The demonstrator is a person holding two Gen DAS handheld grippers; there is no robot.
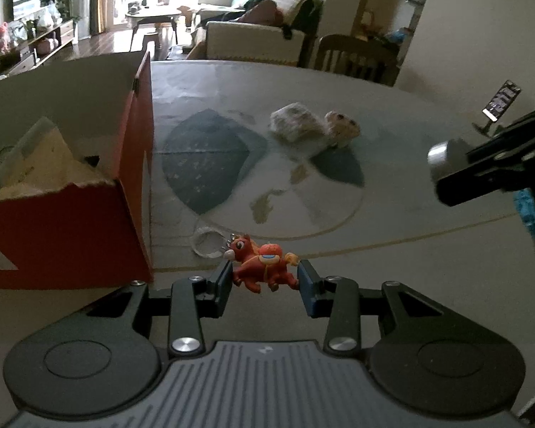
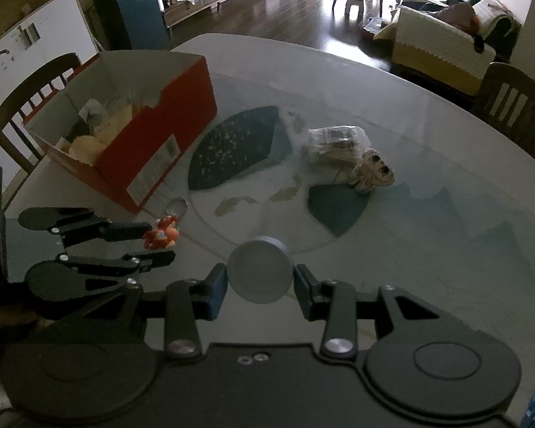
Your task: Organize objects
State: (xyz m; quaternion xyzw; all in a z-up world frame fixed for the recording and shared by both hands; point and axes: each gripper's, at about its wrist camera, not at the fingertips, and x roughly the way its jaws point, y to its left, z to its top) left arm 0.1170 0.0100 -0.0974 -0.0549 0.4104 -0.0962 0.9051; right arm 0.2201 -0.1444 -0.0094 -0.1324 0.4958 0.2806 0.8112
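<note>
My left gripper [image 1: 264, 278] is shut on a small red toy animal keychain [image 1: 260, 267], held sideways between the blue pads just above the table, right of the red cardboard box [image 1: 71, 235]. Its metal ring [image 1: 208, 242] trails toward the box. In the right wrist view the left gripper [image 2: 160, 244] and toy [image 2: 162, 237] sit in front of the box [image 2: 153, 142]. My right gripper [image 2: 260, 281] is shut on a round silver tin [image 2: 260, 271], flat face toward the camera. The left wrist view shows that gripper [image 1: 453, 169] and tin [image 1: 440, 157] at the right edge.
The box holds several pale crumpled items [image 2: 100, 132]. A clear plastic bag [image 2: 335, 142] and a big-eyed plush [image 2: 372, 171] lie mid-table on the patterned table top [image 2: 446, 214]. A phone on a stand [image 1: 501, 101] is far right. Wooden chairs [image 2: 513, 107] flank the table.
</note>
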